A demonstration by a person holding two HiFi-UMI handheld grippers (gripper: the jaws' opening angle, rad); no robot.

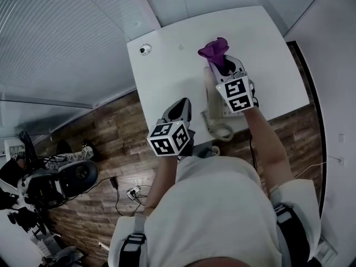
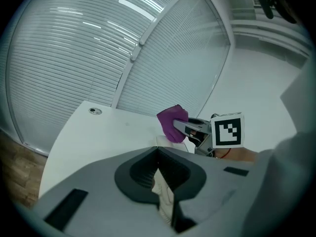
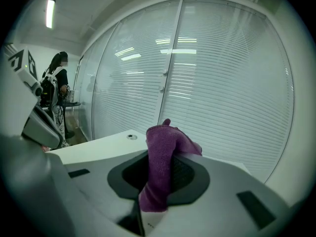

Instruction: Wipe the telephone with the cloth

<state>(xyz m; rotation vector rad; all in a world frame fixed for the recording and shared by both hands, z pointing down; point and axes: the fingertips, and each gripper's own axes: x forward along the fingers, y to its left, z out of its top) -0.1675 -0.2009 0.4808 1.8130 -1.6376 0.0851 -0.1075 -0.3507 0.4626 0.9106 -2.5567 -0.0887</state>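
Observation:
A white telephone (image 1: 214,102) with a coiled cord (image 1: 222,131) lies near the front edge of the white table (image 1: 167,65). My right gripper (image 1: 222,65) hovers over the phone's far end, shut on a purple cloth (image 1: 214,49) that bunches out past its tips. In the right gripper view the cloth (image 3: 160,167) hangs between the jaws of the right gripper (image 3: 160,174). My left gripper (image 1: 181,104) sits left of the phone at the table's front, shut; only a pale strip shows in its slit (image 2: 160,174). The left gripper view shows the cloth (image 2: 172,122) and a bit of the phone (image 2: 165,141).
A round cable grommet (image 1: 145,49) sits in the table's far left corner. A glass wall with blinds (image 2: 98,48) runs behind the table. Equipment and cables (image 1: 50,182) lie on the wooden floor at left. A person (image 3: 57,83) stands far off.

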